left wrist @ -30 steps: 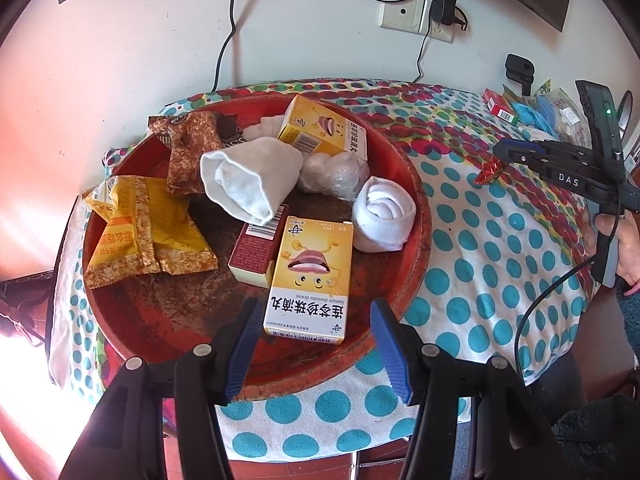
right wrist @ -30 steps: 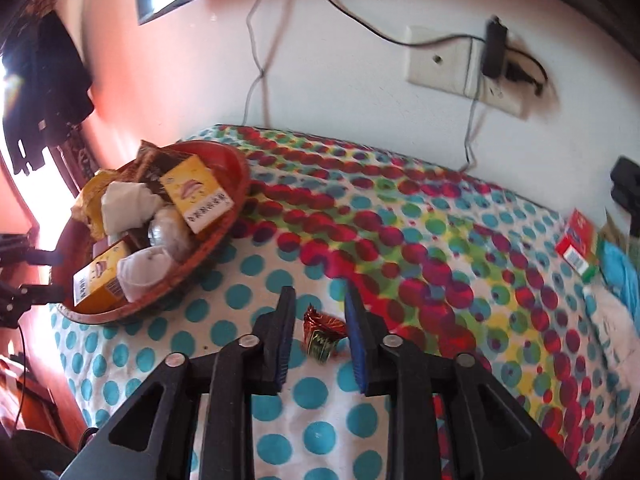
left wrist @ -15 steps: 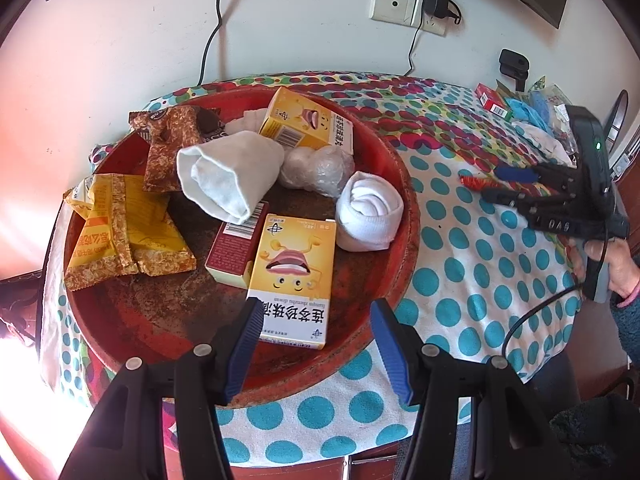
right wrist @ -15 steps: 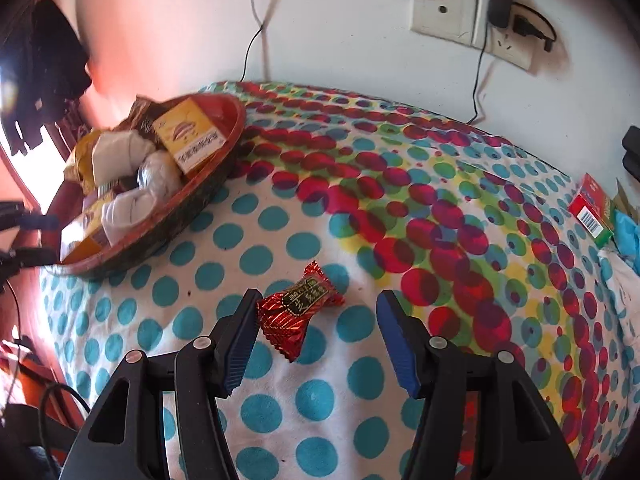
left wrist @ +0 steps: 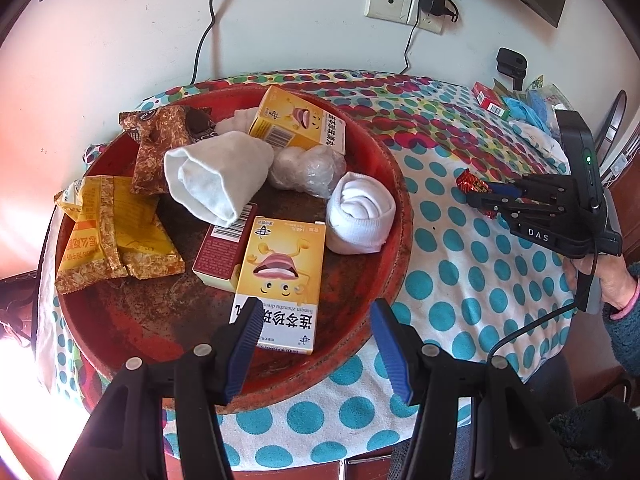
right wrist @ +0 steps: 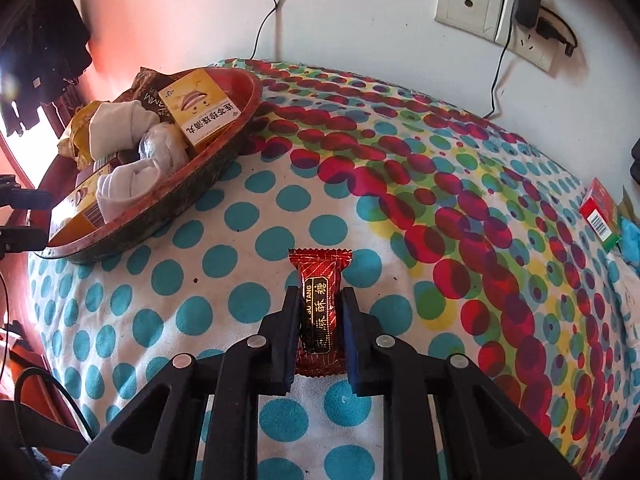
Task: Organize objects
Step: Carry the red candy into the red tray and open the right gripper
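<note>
A red wrapped candy (right wrist: 320, 304) lies on the polka-dot tablecloth, and my right gripper (right wrist: 320, 312) is shut on it; it also shows in the left wrist view (left wrist: 474, 186). A round red tray (left wrist: 400, 216) at the table's left holds two yellow boxes (left wrist: 282, 280), rolled white socks (left wrist: 360, 216), snack packets (left wrist: 108, 232) and a plastic-wrapped lump. My left gripper (left wrist: 312, 332) is open and empty, hovering over the tray's near rim above a yellow box.
A red-and-green small box (right wrist: 600, 212) and blue items lie at the table's far right edge. A wall socket with a plugged charger (right wrist: 528, 4) and hanging cables is behind the table. The tray (right wrist: 192, 184) sits near the table's left edge.
My right gripper has closed on the candy, which was lying slanted between open fingers half a second ago. The left gripper has stayed open over the tray.
</note>
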A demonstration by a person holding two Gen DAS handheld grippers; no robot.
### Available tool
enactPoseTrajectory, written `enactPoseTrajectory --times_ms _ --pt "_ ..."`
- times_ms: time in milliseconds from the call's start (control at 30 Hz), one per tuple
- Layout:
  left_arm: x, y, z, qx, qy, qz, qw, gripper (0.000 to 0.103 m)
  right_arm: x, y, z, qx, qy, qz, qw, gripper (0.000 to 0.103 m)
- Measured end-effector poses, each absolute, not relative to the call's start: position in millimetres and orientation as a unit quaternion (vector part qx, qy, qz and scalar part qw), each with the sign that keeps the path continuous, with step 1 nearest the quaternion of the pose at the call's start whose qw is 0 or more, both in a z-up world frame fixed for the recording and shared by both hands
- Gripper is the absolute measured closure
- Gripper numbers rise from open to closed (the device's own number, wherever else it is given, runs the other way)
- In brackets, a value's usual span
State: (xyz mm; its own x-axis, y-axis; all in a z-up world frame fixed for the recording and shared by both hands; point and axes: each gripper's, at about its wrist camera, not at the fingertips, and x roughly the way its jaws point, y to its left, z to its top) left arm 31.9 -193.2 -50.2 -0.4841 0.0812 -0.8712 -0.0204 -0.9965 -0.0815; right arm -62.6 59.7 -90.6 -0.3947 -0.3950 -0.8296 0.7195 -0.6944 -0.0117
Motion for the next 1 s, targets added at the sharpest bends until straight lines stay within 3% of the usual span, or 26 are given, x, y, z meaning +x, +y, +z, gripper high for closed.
enactPoseTrajectory --times_ms 567,1000 --pt "43 -203 -42 -0.499 -0.034 0.866 0.024 0.046 -46 -26 -35 0.373 0.207 -0.807 0.409 0.084" --pt "47 -227 -39 -0.509 -0.053 0.859 -0.007 0.046 -31 -122 -33 0.362 0.232 -0.774 0.465 0.084"
